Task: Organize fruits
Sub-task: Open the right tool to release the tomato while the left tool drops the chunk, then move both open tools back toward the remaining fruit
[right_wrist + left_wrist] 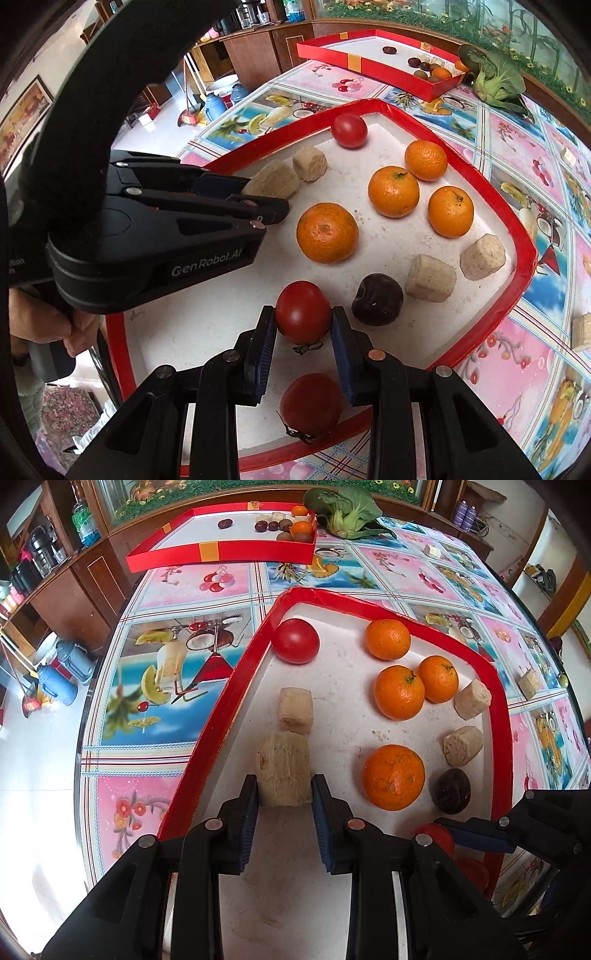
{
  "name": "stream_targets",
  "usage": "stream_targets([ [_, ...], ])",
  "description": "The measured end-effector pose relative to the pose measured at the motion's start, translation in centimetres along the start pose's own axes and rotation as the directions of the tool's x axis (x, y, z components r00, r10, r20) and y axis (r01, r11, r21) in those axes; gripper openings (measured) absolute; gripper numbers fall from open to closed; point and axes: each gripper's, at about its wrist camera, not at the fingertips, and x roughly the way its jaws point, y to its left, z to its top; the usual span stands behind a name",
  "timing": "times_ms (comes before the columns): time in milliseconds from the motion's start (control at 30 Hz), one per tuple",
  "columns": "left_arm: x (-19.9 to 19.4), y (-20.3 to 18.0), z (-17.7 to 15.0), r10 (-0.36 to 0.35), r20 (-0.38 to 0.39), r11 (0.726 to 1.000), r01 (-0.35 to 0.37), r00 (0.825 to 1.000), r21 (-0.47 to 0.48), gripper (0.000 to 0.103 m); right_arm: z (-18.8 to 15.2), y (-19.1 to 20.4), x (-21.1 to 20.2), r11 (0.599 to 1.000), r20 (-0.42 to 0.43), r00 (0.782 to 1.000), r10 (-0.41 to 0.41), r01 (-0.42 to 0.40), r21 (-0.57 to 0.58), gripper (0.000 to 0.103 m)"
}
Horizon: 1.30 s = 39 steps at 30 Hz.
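The left gripper (284,794) is pointing steeply down into a red-rimmed tray (236,686), its blue pads closing on a tan, straw-coloured block (283,770) and holding it. Just beyond, at twelve o'clock from that block, a smaller tan block (295,709) is sitting on the tray's white floor. A tomato (295,640) is lying further out at twelve o'clock, in the tray's far corner.

The right gripper (303,332) is also angling downward, its pads pressing on both sides of a red tomato (303,312). A second tomato (310,404) is lying beneath the gripper, at six o'clock. A dark purple fruit (376,300) is sitting just beside the held tomato at three o'clock. A large orange (327,232) is resting at twelve o'clock, and three smaller oranges (393,191) are grouping at one o'clock. Two more tan blocks (430,277) are lying near the tray's right rim.

The tray is resting on a bench (177,664) covered with a fruit-patterned cloth. At the bench's far edge, a second red tray (221,552) is holding small fruits beside a leafy green vegetable (347,511).
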Motion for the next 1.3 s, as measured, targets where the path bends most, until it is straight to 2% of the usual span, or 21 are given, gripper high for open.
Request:
stream_targets([
  [333, -0.1, -0.5, -0.1, 0.014, 0.003, 1.000, -0.014, 1.000, 0.018, 0.026, 0.0, -0.1, -0.4, 1.000, 0.004, 1.000, -0.005, 0.005, 0.004, 0.031],
  [433, -0.1, -0.7, -0.2, 0.013, -0.003, 1.000, -0.013, 1.000, 0.018, 0.026, -0.2, -0.2, -1.0, 1.000, 0.011, 1.000, -0.004, 0.003, 0.007, 0.039],
  [500, -0.3, -0.7, -0.3, 0.013, -0.005, 1.000, -0.013, 1.000, 0.015, 0.032, -0.4, -0.2, -1.5, 1.000, 0.022, 1.000, 0.000, 0.000, 0.007, 0.041],
  [567, -0.7, -0.6, -0.5, 0.015, 0.004, 1.000, -0.015, 1.000, 0.008, 0.048, -0.6, -0.3, -2.3, 1.000, 0.035, 0.999, 0.006, -0.007, 0.008, 0.041],
  [600, -1.1, -0.6, -0.5, 0.016, 0.009, 1.000, -0.016, 1.000, 0.003, 0.050, -0.8, -0.4, -2.8, 1.000, 0.044, 0.999, 0.010, -0.011, 0.010, 0.041],
  [833, -3.5, -0.5, -1.0, 0.002, 0.036, 1.000, -0.001, 0.999, -0.026, 0.051, -3.0, -2.7, -6.4, 0.998, 0.110, 0.994, 0.002, -0.009, 0.059, 0.047],
  [900, -4.2, -1.2, -0.9, -0.015, 0.045, 1.000, 0.016, 0.999, -0.018, 0.051, -3.6, -3.8, -7.1, 0.996, 0.121, 0.993, -0.010, 0.000, 0.090, 0.047],
  [967, -4.9, -2.6, -0.8, -0.036, 0.056, 0.999, 0.036, 0.998, 0.003, 0.056, -4.4, -5.1, -7.7, 0.993, 0.130, 0.991, -0.025, 0.009, 0.121, 0.047],
  [1100, -6.0, -6.3, -0.4, -0.078, 0.068, 0.995, 0.073, 0.995, 0.075, 0.057, -6.2, -8.1, -8.6, 0.980, 0.137, 0.989, -0.060, 0.032, 0.195, 0.047],
  [1300, -6.3, -12.8, 0.6, -0.165, 0.058, 0.974, 0.153, 0.985, 0.168, 0.057, -10.3, -14.3, -10.9, 0.938, 0.146, 0.979, -0.140, 0.084, 0.337, 0.047],
])
